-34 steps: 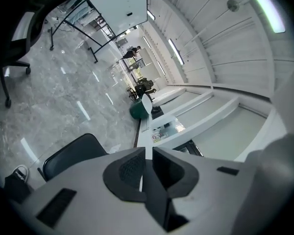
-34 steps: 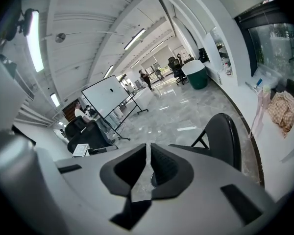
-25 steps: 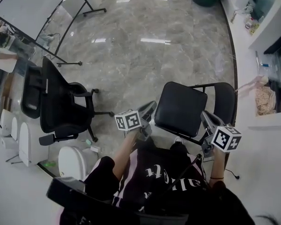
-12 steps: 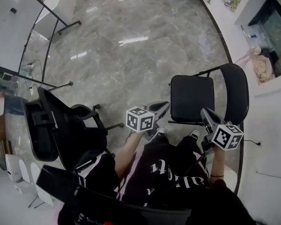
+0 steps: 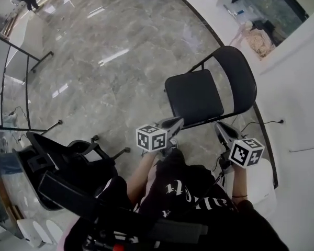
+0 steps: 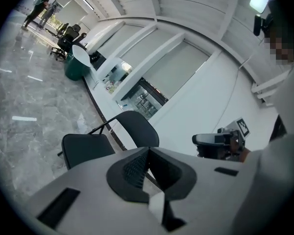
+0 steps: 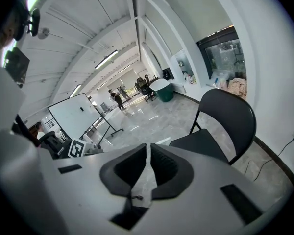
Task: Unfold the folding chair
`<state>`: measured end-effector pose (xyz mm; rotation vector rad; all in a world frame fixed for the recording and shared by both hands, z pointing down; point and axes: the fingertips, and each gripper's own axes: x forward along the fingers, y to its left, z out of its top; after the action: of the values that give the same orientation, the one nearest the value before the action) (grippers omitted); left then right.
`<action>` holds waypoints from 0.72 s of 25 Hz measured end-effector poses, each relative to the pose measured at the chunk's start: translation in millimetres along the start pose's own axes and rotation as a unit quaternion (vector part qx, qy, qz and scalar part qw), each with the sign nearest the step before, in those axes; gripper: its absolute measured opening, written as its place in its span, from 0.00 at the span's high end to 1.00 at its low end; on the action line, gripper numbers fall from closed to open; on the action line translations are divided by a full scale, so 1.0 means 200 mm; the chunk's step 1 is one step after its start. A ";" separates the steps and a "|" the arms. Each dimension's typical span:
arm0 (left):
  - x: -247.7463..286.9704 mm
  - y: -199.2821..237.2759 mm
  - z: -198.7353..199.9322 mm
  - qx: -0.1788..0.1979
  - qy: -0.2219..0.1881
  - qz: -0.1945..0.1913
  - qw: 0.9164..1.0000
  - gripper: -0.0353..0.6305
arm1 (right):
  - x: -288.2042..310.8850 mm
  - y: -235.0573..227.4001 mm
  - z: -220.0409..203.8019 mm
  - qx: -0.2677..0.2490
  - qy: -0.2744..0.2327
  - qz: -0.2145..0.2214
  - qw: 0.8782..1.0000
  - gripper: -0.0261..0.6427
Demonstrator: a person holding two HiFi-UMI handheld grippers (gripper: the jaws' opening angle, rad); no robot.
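Already the folding chair [image 5: 193, 95] stands fully unfolded.

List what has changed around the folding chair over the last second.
The left gripper and the right gripper have drawn back from either side of the folding chair seat to just in front of it, and neither touches it now. Unchanged: the chair stands unfolded on the floor, and both grippers are shut and empty.
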<state>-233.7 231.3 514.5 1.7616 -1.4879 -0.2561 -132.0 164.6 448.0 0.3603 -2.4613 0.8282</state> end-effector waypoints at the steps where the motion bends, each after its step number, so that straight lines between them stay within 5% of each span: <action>1: 0.02 -0.04 -0.04 0.001 0.008 -0.006 1.000 0.94 | -0.05 -0.02 -0.02 0.004 -0.007 -0.007 1.000 0.90; 8: 0.13 -0.33 -0.29 0.024 0.047 -0.047 0.998 0.94 | -0.38 -0.10 -0.27 0.036 -0.044 -0.040 0.998 0.90; 18: 0.24 -1.11 -0.63 0.017 0.014 -0.118 0.993 0.94 | -0.97 -0.13 -0.78 0.049 -0.066 -0.043 0.996 0.90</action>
<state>21.0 240.9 464.8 1.9623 -1.2696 -0.3268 99.3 257.6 460.4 0.5698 -2.5122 0.9163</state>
